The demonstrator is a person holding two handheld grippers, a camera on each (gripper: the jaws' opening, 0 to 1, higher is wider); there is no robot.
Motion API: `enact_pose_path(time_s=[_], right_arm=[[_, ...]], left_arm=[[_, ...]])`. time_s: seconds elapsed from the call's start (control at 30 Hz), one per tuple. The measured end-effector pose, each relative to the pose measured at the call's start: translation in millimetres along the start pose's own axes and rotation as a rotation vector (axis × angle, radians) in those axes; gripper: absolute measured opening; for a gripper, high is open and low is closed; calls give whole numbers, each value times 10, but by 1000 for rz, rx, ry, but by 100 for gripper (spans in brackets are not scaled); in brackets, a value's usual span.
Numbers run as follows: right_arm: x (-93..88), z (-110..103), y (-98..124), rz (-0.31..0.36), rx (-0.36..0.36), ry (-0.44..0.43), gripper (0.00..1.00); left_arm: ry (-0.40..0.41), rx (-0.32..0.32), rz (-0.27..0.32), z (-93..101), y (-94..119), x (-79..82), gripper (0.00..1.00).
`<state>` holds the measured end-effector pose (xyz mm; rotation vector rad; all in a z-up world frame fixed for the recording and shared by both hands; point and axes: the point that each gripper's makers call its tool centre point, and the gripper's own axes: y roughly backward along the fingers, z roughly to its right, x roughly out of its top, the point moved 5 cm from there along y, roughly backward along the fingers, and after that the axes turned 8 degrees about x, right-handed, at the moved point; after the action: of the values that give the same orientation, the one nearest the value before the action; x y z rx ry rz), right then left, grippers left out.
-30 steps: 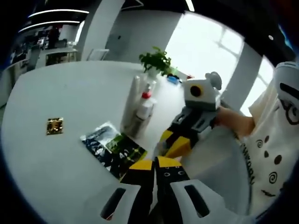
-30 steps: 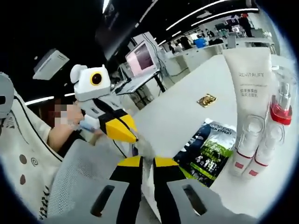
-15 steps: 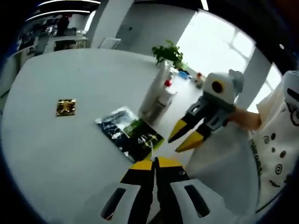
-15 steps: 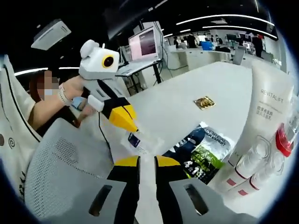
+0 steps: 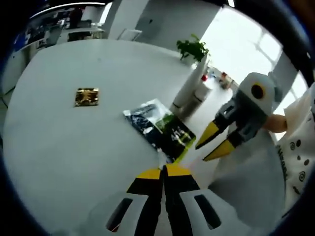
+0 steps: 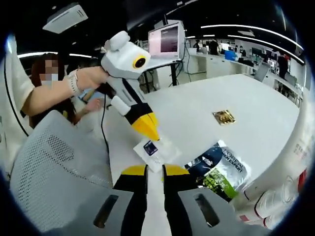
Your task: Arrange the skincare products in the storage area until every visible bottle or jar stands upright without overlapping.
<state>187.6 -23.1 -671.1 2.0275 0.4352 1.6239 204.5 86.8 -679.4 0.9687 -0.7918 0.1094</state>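
Observation:
My left gripper (image 5: 163, 171) is shut on a small clear sachet (image 6: 153, 151) with a dark label. In the right gripper view it (image 6: 154, 138) comes in from above, with the sachet hanging at its tip. My right gripper (image 6: 155, 169) sits just below the sachet's lower edge, and from the left gripper view it (image 5: 201, 154) stands open, jaws apart. A tall white tube (image 5: 186, 89) stands upright beside red-capped pump bottles (image 5: 201, 88); the tube (image 6: 301, 142) and bottles (image 6: 269, 205) are at the right edge of the right gripper view.
A dark green-and-black sachet pack (image 5: 160, 129) (image 6: 219, 169) lies flat on the white round table (image 5: 59, 137). A small gold square (image 5: 87, 97) (image 6: 224, 117) lies farther out. A potted plant (image 5: 193, 49) stands behind the tube. A grey mesh chair back (image 6: 54, 172) is near me.
Both views have swung, so the tube and bottles sit farther off or at the edge. The left gripper still carries the sachet, now over the table. The right gripper's jaws have opened.

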Motion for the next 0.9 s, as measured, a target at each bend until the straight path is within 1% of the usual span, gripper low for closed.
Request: enact_pose_path(time_s=[0.03, 0.1, 0.17, 0.2, 0.23, 0.33, 0.43, 0.6, 0.7, 0.77, 0.8, 0.83, 0.9], right_arm=[[7, 6, -21, -1, -4, 7, 13], [9, 27, -69, -7, -6, 16, 13], [13, 52, -115, -11, -16, 36, 13], [10, 61, -135, -18, -19, 41, 13], [10, 65, -154, -20, -22, 45, 13], [-5, 111, -241, -33, -32, 62, 12], [-31, 160, -306, -53, -47, 88, 13], [-102, 242, -405, -80, -75, 114, 14], [-111, 275, -436, -75, -85, 117, 14], [-126, 311, -476, -76, -96, 121, 14], [-130, 326, -498, -78, -102, 126, 15], [-130, 328, -513, -79, -103, 127, 15], [-131, 324, -539, -79, -107, 130, 15]], left_arm=[[-1, 4, 1, -3, -16, 5, 0], [-27, 26, -19, 14, -67, -5, 0], [-79, 59, -54, -33, -102, -17, 0], [-111, 74, -60, -75, -120, -3, 0], [-113, 81, -67, -86, -147, 8, 0], [-136, 74, -63, -149, -198, 31, 0], [-176, 99, -89, -224, -256, 20, 0], [-194, 123, -106, -312, -285, 18, 0], [-200, 134, -107, -351, -295, 31, 0], [-207, 150, -118, -390, -310, 23, 0], [-219, 166, -123, -404, -318, 13, 0], [-222, 169, -130, -412, -322, 4, 0], [-242, 173, -126, -404, -334, -2, 0]])
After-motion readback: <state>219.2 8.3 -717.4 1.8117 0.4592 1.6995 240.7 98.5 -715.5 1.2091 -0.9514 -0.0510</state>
